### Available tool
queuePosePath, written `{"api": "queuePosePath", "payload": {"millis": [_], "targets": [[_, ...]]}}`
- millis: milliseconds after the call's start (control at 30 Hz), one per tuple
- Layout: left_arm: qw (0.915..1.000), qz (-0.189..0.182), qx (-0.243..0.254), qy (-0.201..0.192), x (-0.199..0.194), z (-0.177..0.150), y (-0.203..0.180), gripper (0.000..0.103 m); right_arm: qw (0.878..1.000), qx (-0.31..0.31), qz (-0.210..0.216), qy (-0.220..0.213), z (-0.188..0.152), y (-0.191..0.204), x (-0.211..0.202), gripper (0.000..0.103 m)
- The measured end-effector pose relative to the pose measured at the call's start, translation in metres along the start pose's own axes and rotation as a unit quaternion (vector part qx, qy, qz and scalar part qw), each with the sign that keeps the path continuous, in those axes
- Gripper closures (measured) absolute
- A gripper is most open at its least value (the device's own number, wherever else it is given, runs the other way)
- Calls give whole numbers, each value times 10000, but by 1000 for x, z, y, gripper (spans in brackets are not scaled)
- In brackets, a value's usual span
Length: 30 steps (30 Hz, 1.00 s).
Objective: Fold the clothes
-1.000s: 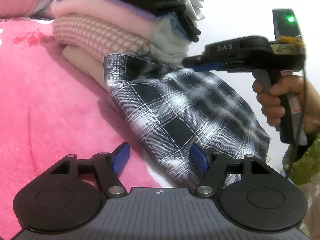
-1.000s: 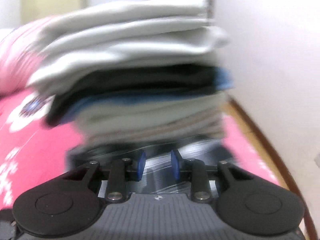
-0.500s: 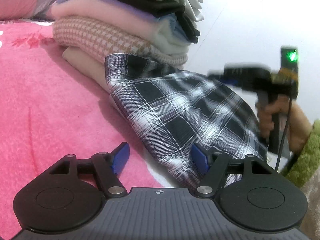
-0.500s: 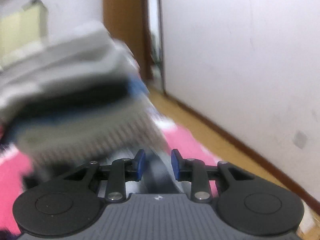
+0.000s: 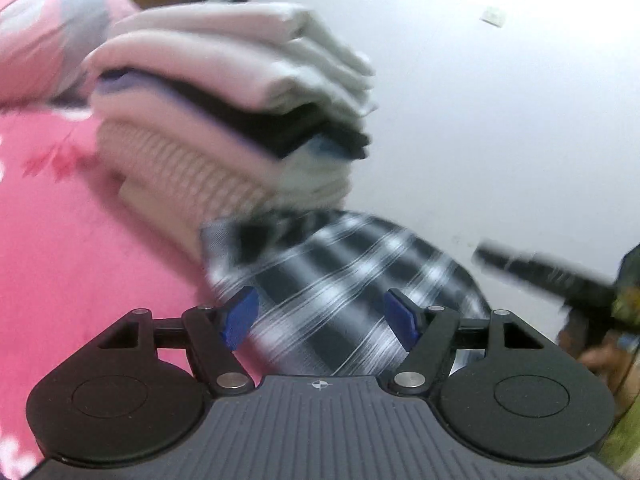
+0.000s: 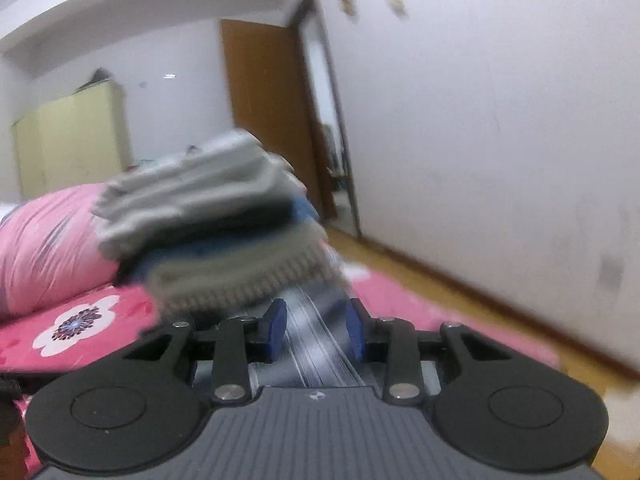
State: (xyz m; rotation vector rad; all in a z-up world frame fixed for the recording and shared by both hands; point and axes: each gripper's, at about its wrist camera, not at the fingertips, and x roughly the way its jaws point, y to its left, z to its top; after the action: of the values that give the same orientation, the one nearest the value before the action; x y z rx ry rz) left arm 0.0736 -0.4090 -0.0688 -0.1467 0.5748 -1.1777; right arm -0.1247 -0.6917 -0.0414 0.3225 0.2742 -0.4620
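A black-and-white plaid garment (image 5: 344, 280) lies folded on the pink bed cover (image 5: 80, 248), against the foot of a tall stack of folded clothes (image 5: 224, 128). My left gripper (image 5: 322, 316) is open, its blue pads apart just over the plaid's near edge. My right gripper (image 6: 316, 330) is open with a narrower gap, above the plaid (image 6: 316, 344), and the stack (image 6: 216, 224) sits ahead to its left. The right gripper also shows blurred at the right edge of the left wrist view (image 5: 560, 280). Both views are motion-blurred.
A pink duvet (image 6: 44, 248) is heaped behind the stack. A white wall (image 6: 500, 140) runs close along the right side, with a strip of wooden floor (image 6: 460, 300) between it and the bed. A brown door (image 6: 272, 120) and a yellow wardrobe (image 6: 68, 140) stand far back.
Both grippers have pulled back and tilted up, so the stack sits lower and farther in both views. The right gripper has moved down and right, away from the stack. Its pad gap looks slightly wider.
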Motion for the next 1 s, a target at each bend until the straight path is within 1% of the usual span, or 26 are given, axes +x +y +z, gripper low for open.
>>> {"api": "queuePosePath", "payload": {"millis": [33,100,167,200,233,267,300,367,433,467,533,567,600,633,667,733,767,833,900,933,967,1000], "targets": [[9999,-51,135,84,7,2,-5,32,9997,181,-147,60,-7,-7,5,71],[9987,-99,340,368,26,2,-11,31,9988,432,-218,38,-18,-16,5,70],[9968,7,402,691,50,-2,-11,31,9972,683,-289,15,-29,-26,5,70],[9962,46,425,760,57,-5,-10,30,9962,808,-325,4,-35,-30,5,70],[9962,54,462,737,59,-7,-10,29,9958,827,-393,-30,-37,-31,3,70],[9962,51,489,713,58,-8,-11,29,9961,703,-519,-125,-34,-25,-3,70],[9964,26,487,694,54,-6,-12,29,9955,658,-621,-289,-31,-21,-13,70],[9978,-125,419,495,43,-2,-12,28,9929,633,-715,-704,-35,-15,-32,70],[9979,-175,456,433,42,-1,-14,17,9894,843,-740,-920,-46,-18,-52,70],[9975,-145,485,493,45,-2,-15,15,9885,1014,-792,-792,-54,-22,-50,70],[9959,-14,527,731,56,-3,-18,14,9838,1395,-1063,-362,-73,-27,-33,70],[9949,51,548,851,61,-4,-19,14,9799,1639,-1085,-327,-80,-29,-33,70],[9948,77,498,887,59,-2,-20,15,9761,1832,-1080,-441,-81,-28,-40,70],[9957,64,376,839,49,4,-19,15,9734,1923,-1085,-614,-78,-23,-52,70],[9970,50,274,720,35,10,-17,15,9708,1985,-1064,-825,-73,-14,-66,70],[9994,46,118,309,-4,23,-13,12,9642,2105,-1021,-1247,-64,3,-94,70],[9999,92,54,96,-28,29,-11,10,9618,2144,-923,-1430,-60,13,-109,69],[9994,204,-58,-267,-77,41,-8,4,9605,2152,-468,-1699,-49,41,-141,68],[9979,330,-21,-560,-127,52,-13,1,9587,2111,87,-1905,-41,69,-173,68],[9968,399,19,-697,-151,57,-17,0,9571,2062,419,-1990,-37,82,-188,65],[9956,475,74,-808,-173,61,-22,0,9547,1983,805,-2069,-34,96,-201,58],[9944,561,136,-890,-193,64,-29,0,9506,1901,1190,-2144,-31,109,-215,55]]}}
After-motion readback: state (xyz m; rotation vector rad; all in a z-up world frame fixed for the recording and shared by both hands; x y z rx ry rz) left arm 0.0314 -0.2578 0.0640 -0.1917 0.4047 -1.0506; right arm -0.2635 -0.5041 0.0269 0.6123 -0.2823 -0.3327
